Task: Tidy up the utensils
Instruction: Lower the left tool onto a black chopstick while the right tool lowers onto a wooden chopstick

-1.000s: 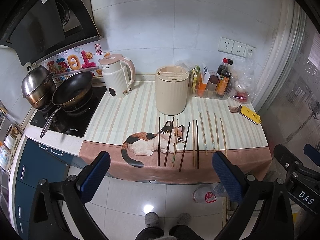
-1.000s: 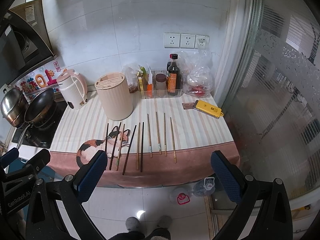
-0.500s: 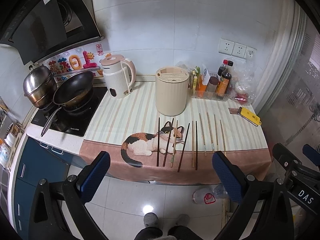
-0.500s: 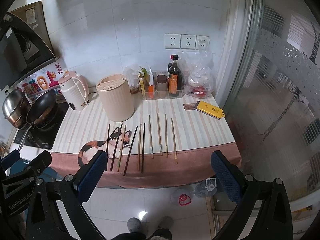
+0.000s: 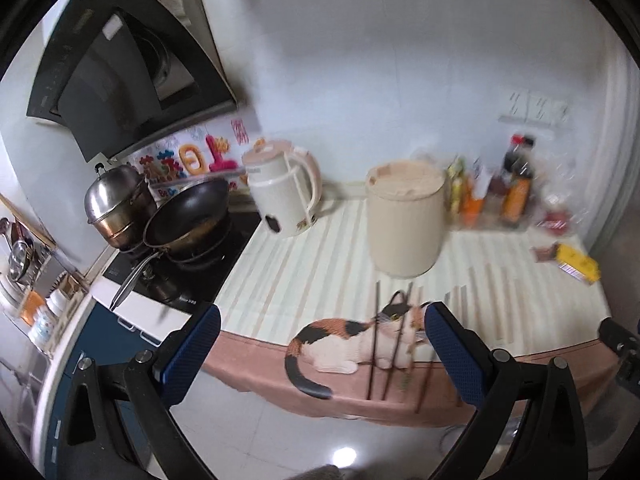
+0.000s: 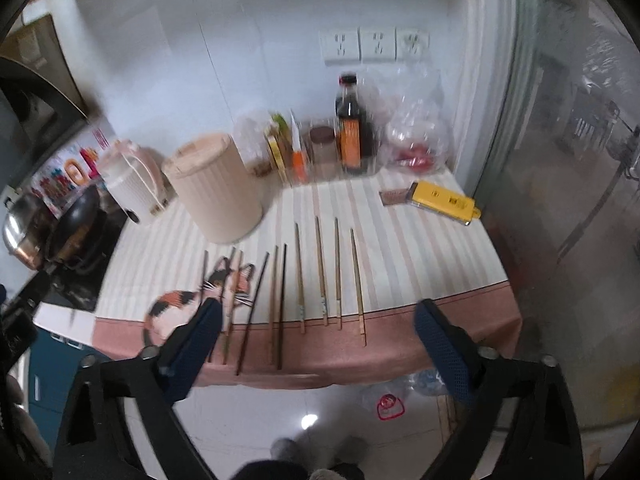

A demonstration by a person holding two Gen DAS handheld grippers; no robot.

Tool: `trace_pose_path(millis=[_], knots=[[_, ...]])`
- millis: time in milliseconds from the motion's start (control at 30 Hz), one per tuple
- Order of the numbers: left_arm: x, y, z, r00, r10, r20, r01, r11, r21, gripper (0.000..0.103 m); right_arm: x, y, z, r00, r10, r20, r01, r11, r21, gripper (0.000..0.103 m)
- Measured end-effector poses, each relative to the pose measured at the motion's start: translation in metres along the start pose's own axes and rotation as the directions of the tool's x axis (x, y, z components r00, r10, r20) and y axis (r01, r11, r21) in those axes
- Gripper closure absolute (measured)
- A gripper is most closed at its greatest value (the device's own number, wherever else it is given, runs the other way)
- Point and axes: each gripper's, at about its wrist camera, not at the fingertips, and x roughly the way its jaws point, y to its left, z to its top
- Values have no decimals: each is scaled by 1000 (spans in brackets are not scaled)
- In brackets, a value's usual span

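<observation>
Several chopsticks (image 6: pixel 298 276), dark and light wood, lie side by side on the striped cloth near the counter's front edge; the dark ones also show in the left wrist view (image 5: pixel 376 340). A cream cylindrical utensil holder (image 6: pixel 214 188) stands behind them, also in the left wrist view (image 5: pixel 406 218). My left gripper (image 5: pixel 320 356) is open and empty, in front of the cat picture at the counter edge. My right gripper (image 6: pixel 316 350) is open and empty, just in front of the chopsticks' near ends.
A cream kettle (image 5: pixel 284 188), wok (image 5: pixel 188 216) and steel pot (image 5: pixel 116 200) stand on the left. Sauce bottles (image 6: pixel 352 132) and a bag line the back wall. A yellow tool (image 6: pixel 442 202) lies at right. A glass door (image 6: pixel 580 160) bounds the right side.
Both grippers have moved forward and closer to the counter. The left view has swung left and the chopsticks loom larger. Both stay open and empty.
</observation>
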Motion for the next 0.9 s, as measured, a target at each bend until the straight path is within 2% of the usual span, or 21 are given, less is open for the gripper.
trace_pose_path(millis=[133,233,333,367,400,467,533,600,667,767,800,867,900], knots=[[65,-4,-2,995,15,-102,-13,1000,18,0,63,8,3,996,23,-89,-25,999,-21,33],[124,-7,-7,973,-21,-229,27,999,23,0,110,15,6,986,39,-162,-43,999,-22,50],[183,-11,-20,922,-105,-374,112,994,-4,5,155,23,9,970,45,-237,-49,999,-8,68],[203,-13,-25,896,-143,-420,149,989,-20,13,166,26,9,966,43,-254,-45,999,-3,76],[219,-17,-29,874,-171,-454,176,984,-31,20,180,28,10,961,33,-276,-33,999,4,78],[247,-26,-33,836,-217,-504,227,973,-41,28,202,33,11,950,33,-310,-28,999,19,83],[275,-37,-36,794,-251,-553,276,960,-41,36,227,36,12,935,23,-355,-12,999,33,84],[297,-45,-37,762,-275,-586,313,949,-39,43,255,36,14,908,26,-418,0,998,63,83],[310,-51,-38,740,-287,-608,336,941,-35,43,278,35,18,887,20,-462,25,995,92,83],[322,-63,-39,719,-300,-626,370,929,-21,46,307,38,23,863,-14,-504,66,994,85,81],[325,-66,-40,713,-301,-634,376,926,-18,56,315,40,25,858,-25,-513,75,994,77,81],[328,-69,-44,697,-298,-652,376,926,-22,66,331,45,29,847,-58,-528,98,994,48,81],[326,-69,-42,709,-297,-640,373,928,-18,74,337,47,31,844,-72,-531,106,994,35,81]])
